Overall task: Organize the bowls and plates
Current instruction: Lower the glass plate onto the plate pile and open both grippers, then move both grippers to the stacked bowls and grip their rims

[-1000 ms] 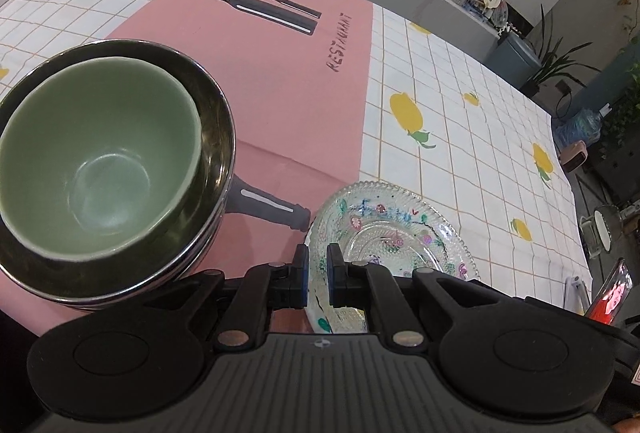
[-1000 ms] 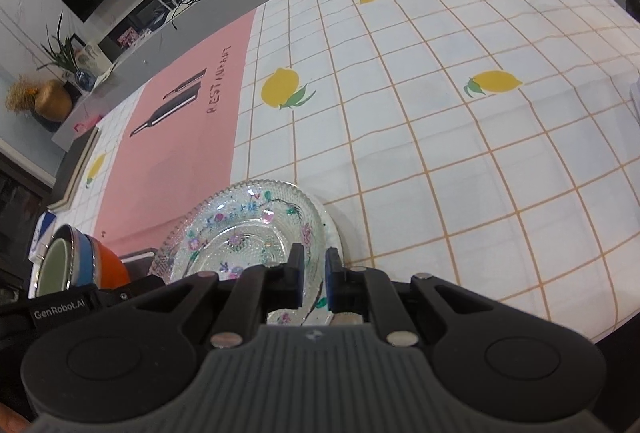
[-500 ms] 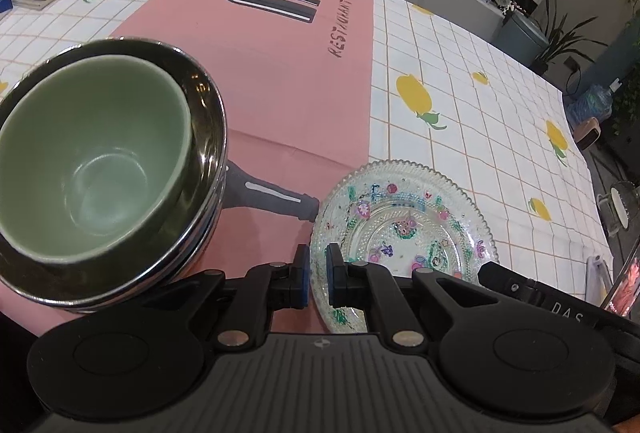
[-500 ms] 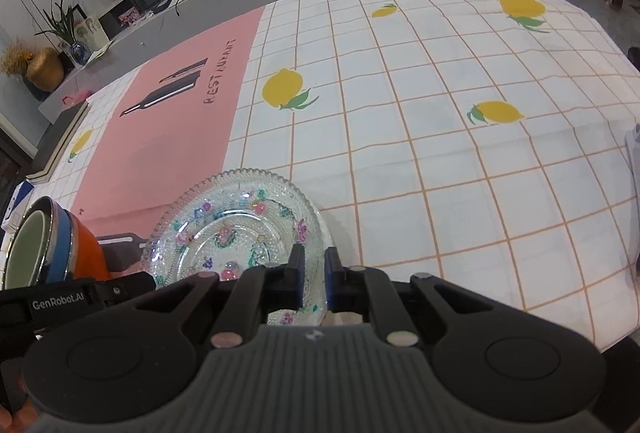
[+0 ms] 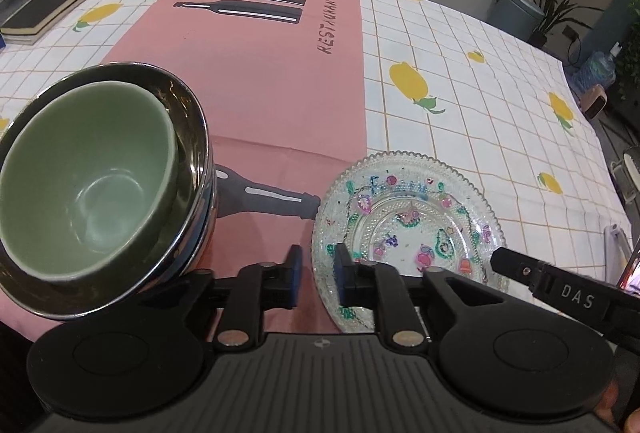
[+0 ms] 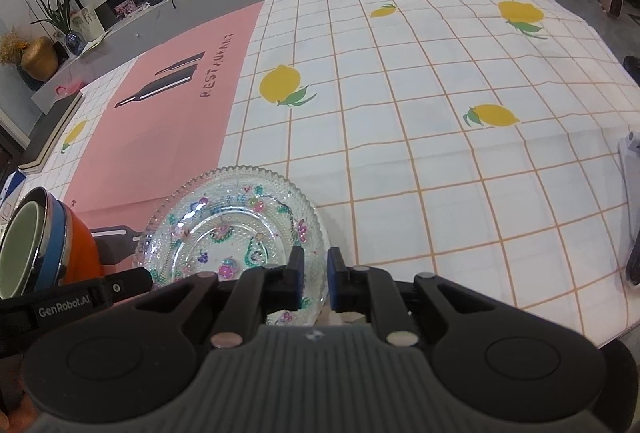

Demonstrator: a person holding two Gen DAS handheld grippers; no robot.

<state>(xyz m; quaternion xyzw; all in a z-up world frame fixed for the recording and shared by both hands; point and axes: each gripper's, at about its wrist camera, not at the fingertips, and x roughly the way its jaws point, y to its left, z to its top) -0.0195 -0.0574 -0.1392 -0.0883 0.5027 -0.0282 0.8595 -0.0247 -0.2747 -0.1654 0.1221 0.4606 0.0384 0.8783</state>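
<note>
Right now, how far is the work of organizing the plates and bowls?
Done: the green bowl sits nested in the steel bowl, over a blue bowl and an orange bowl.
In hand: the left gripper and the right gripper each straddle the rim of the painted glass plate; whether they clamp it is unclear.
Left: the plate is beside the bowl stack, not yet placed.

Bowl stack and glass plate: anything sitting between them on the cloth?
Nothing lies between the bowl stack and the glass plate. The left wrist view shows only pink tablecloth there, with its printed dark bottle neck.
</note>
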